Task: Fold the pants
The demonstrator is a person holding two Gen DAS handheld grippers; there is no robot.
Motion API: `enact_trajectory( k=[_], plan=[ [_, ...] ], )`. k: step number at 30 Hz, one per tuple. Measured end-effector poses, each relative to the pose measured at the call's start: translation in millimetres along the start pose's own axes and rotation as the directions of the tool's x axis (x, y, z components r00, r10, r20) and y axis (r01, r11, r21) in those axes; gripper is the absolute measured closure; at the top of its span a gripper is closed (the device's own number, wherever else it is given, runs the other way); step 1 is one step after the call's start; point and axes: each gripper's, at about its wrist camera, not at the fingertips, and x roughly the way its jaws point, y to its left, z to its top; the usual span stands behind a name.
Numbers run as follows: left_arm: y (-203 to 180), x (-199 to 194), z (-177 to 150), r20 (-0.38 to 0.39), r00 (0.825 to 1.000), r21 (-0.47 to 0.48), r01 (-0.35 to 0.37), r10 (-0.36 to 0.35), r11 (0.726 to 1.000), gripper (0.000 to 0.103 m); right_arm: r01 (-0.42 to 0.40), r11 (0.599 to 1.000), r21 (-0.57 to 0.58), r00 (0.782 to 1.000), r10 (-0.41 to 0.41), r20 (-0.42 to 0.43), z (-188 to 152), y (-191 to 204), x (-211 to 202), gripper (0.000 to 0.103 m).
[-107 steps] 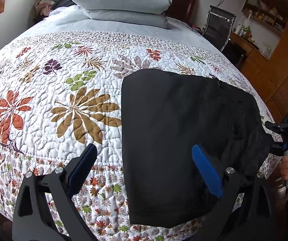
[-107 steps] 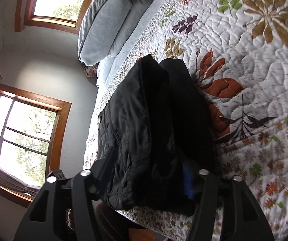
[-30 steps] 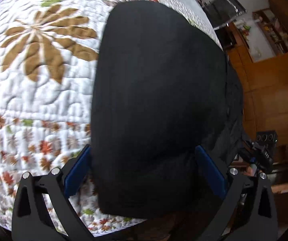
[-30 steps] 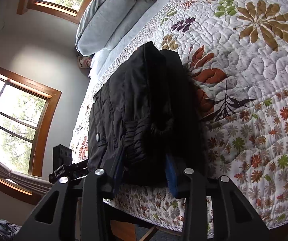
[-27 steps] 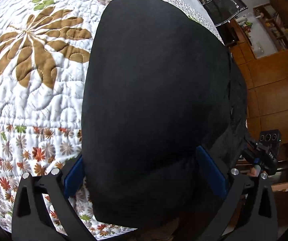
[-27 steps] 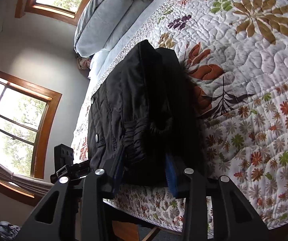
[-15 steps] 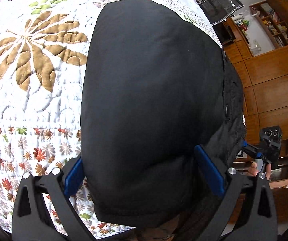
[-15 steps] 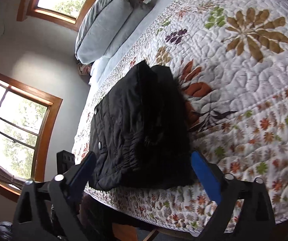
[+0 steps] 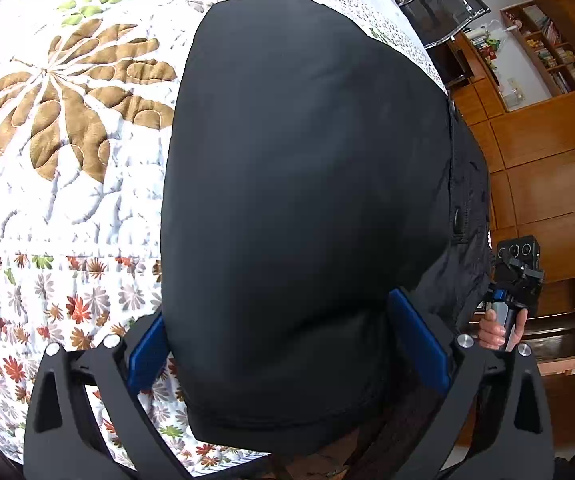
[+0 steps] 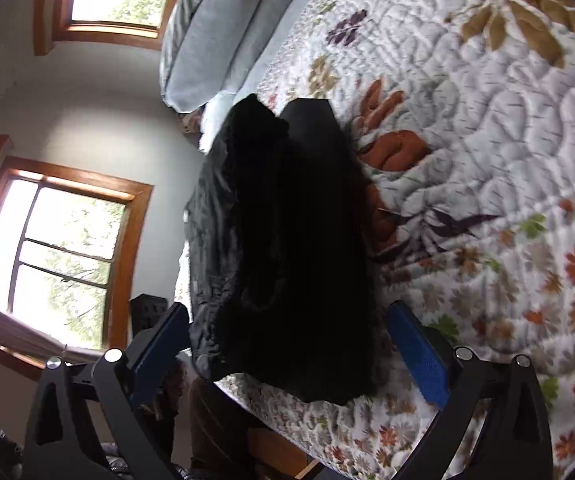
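Right gripper (image 10: pixel 287 344) has released; both grippers' fingers now apart. Folded black fabric pants (image 9: pixel 303 200): soft, limp; grasp near hem, left gripper (image 9: pixel 287 344).

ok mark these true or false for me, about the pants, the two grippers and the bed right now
1. The black folded pants lie on a white floral quilted bedspread. True.
2. The right gripper is clamped shut on the pants. False: its blue-padded fingers stand wide apart, one either side of the pants.
3. The left gripper is open. True.
4. The pants hang fully off the bed. False: they lie on the bedspread near its edge.
5. Grey pillows are stacked at the head of the bed. True.
6. The pants are bright red. False: they are black.
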Motion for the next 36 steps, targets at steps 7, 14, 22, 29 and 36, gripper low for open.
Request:
enact_trajectory(
  k=[7,14,22,29,36],
  plan=[
    [-4.0,0.8,2.5,-0.002,1.000,-0.001,-0.014,0.014,1.000,0.003,-0.014,0.999,-0.043,0.997,0.010,-0.075,11.7,11.7,27.8,0.003],
    [-12.3,2.1,2.5,0.011,0.999,0.003,-0.033,0.033,0.999,0.004,0.018,0.994,-0.112,0.996,-0.028,-0.090,11.0,22.2,42.0,0.010],
    [-24.5,-2.8,4.1,0.056,0.996,0.031,-0.073,0.071,0.997,0.005,0.027,0.981,-0.190,0.999,-0.035,-0.040,3.9,33.1,36.5,0.053],
    [-8.5,-9.9,28.6,0.098,0.992,0.000,-0.080,0.080,0.997,0.005,0.011,0.971,-0.238,0.999,-0.022,-0.045,17.2,61.2,58.6,0.055],
    [13.3,-20.4,62.3,0.138,0.986,-0.038,-0.091,0.096,0.995,0.005,-0.009,0.970,-0.244,0.998,-0.008,-0.069,49.1,73.6,100.9,0.055]
  ],
)
